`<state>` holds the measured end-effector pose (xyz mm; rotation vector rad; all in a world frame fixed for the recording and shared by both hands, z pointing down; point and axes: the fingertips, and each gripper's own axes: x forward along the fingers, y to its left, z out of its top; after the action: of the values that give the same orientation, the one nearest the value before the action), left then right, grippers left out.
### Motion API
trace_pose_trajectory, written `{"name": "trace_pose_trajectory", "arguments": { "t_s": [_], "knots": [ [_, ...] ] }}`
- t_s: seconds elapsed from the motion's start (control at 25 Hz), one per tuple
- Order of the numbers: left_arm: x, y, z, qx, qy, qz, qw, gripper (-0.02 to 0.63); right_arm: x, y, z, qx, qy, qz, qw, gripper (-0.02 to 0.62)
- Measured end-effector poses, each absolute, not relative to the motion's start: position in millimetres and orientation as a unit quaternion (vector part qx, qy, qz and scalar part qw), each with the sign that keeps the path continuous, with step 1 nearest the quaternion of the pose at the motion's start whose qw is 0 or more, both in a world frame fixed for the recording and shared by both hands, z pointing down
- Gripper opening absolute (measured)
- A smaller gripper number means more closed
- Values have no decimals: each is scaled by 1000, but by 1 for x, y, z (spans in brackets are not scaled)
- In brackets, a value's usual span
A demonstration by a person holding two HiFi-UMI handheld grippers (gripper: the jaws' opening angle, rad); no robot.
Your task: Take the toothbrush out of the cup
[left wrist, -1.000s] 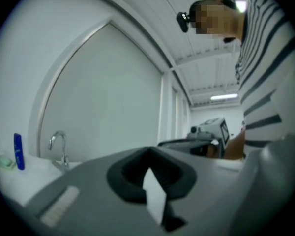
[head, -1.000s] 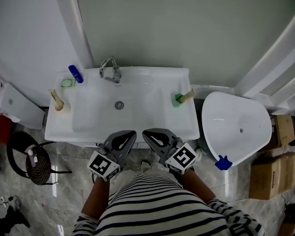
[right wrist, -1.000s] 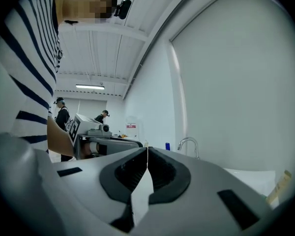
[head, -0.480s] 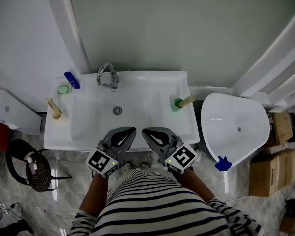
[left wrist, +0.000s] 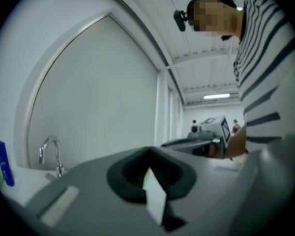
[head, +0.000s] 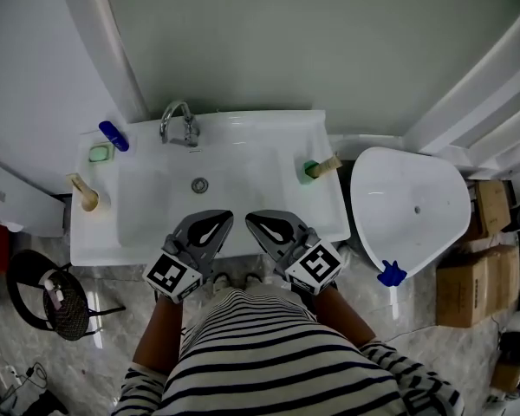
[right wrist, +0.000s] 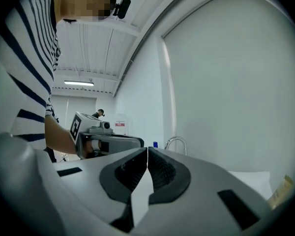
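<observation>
Toothbrush: a tan-handled toothbrush (head: 328, 165) is leaning out of a small green cup (head: 308, 173), its free end tilting toward the right.
Where it is: the green cup is standing on the right rim of the white washbasin (head: 147, 232), well apart from both grippers.
Second cup: a pale cup (head: 92, 203) is sitting on the left rim, and a tan stick (head: 79, 185) is poking out of it; I cannot tell whether that is a brush.
Left gripper (head: 221, 218): its jaws are pressing together with nothing between them, and it is hovering over the basin's front edge.
Right gripper (head: 255, 218): its jaws are likewise meeting tip to tip, gripping nothing, just beside the left one.
Edges: the basin's front lip is running under both grippers. The right rim is ending just past the green cup, where a rounded white fixture (head: 412, 211) is standing close by.
Open room: smooth basin surface is lying between the right gripper and the green cup, with the drain (head: 199, 185) and faucet (head: 178, 121) off to the left of that stretch.
Head view only: it is showing both cups.
Left gripper view: it is catching the faucet (left wrist: 49, 154) and a blue bottle (left wrist: 4, 163), but neither cup.
Right gripper view: it is showing the left gripper's marker cube (right wrist: 77, 126) and a tan sliver (right wrist: 281, 190) at its right edge, too cropped to name.
</observation>
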<state>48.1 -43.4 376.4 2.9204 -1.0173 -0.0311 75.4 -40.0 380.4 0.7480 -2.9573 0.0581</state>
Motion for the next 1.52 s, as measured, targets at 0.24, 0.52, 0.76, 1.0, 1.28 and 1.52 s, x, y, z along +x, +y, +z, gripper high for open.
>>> {"name": "trace_pose_trajectory", "arguments": {
  "t_s": [0.24, 0.52, 0.76, 1.0, 1.28, 1.52],
  "knots": [
    [50, -52, 387, 949, -315, 10, 28, 8, 72, -51, 388, 252, -966, 30, 48, 6],
    [39, -62, 392, 955, -294, 11, 30, 8, 63, -66, 396, 273, -960, 42, 50, 6],
    [28, -71, 396, 962, -271, 7, 30, 8, 50, -75, 401, 292, -954, 45, 54, 6],
    [39, -82, 401, 966, -257, -2, 41, 8, 65, -82, 407, 315, -946, 52, 64, 6],
    [73, -97, 403, 965, -258, -5, 45, 8, 105, -93, 410, 324, -942, 53, 67, 6],
    [120, -116, 404, 961, -273, -3, 52, 8, 152, -106, 412, 302, -949, 39, 86, 6]
  ]
}}
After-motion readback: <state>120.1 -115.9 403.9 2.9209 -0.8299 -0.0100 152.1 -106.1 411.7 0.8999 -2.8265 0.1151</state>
